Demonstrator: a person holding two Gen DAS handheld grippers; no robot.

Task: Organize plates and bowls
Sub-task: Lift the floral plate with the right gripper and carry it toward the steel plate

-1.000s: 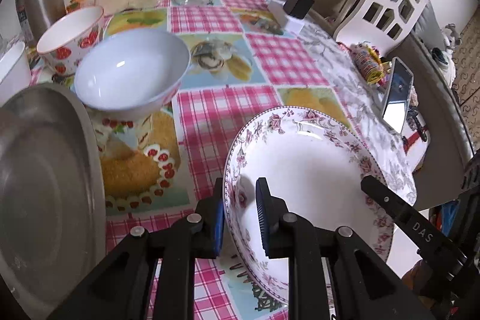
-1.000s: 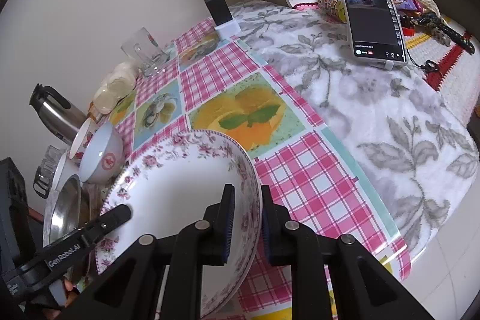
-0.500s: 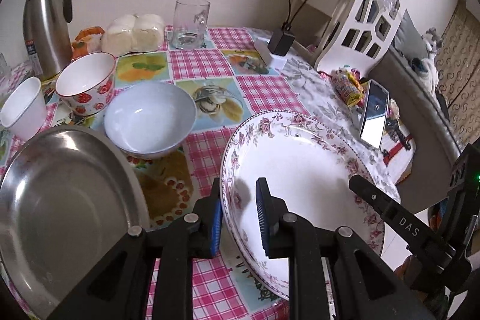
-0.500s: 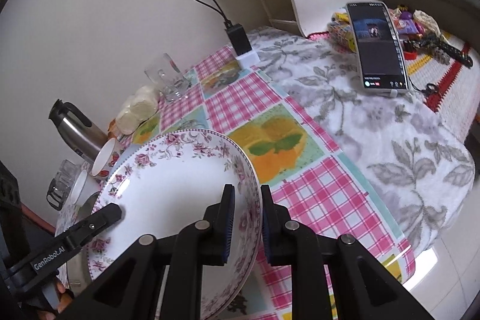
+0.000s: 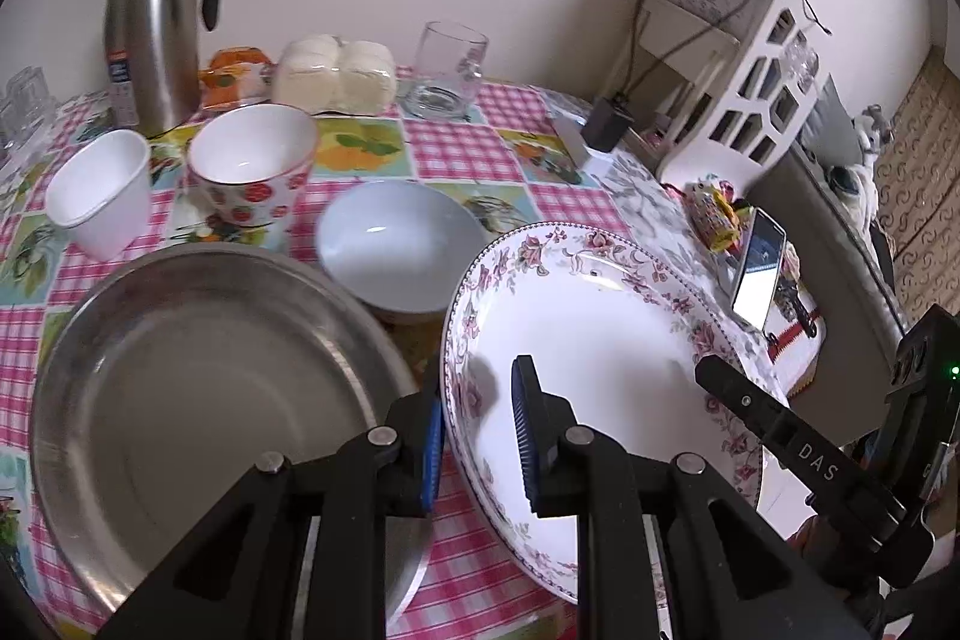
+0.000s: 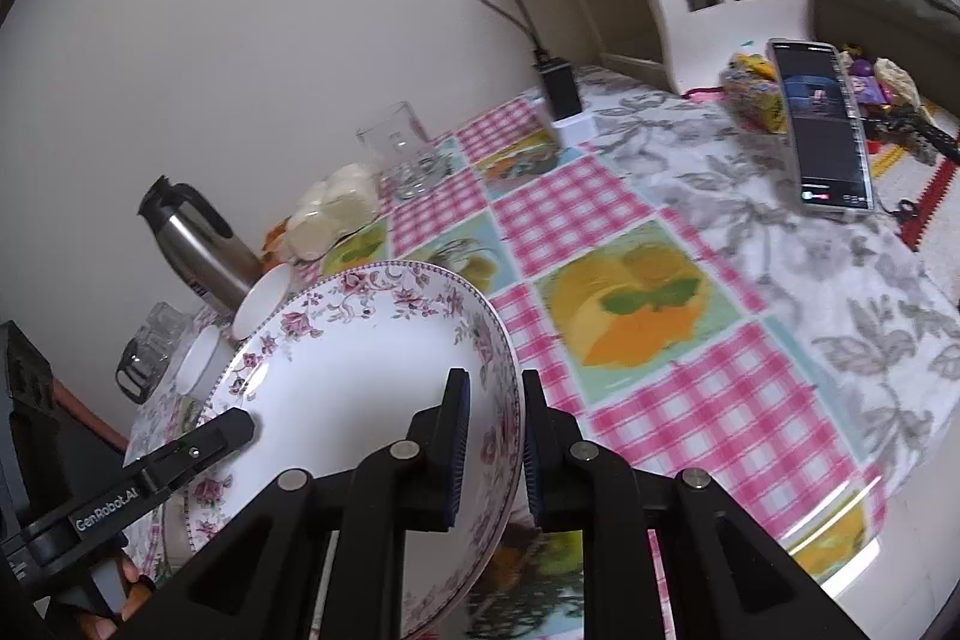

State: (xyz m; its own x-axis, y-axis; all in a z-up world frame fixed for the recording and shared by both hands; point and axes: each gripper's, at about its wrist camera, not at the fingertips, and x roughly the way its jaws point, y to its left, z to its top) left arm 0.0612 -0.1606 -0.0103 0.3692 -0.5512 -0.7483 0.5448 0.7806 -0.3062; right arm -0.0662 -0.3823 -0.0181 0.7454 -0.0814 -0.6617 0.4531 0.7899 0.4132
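Observation:
Both grippers hold one white floral-rimmed plate lifted above the table. My left gripper is shut on its left rim; my right gripper is shut on its right rim, where the plate fills the lower left of the right wrist view. A large steel plate lies on the table to the left. Behind it stand a pale blue bowl, a strawberry-patterned bowl and a white cup.
A steel thermos, wrapped buns and a glass mug stand along the wall. A white rack, a charger and a phone are on the right, floral-cloth side.
The floral plate has risen off the table in both grippers and moved left toward the steel plate. Both views have pulled up and back, showing more of the table.

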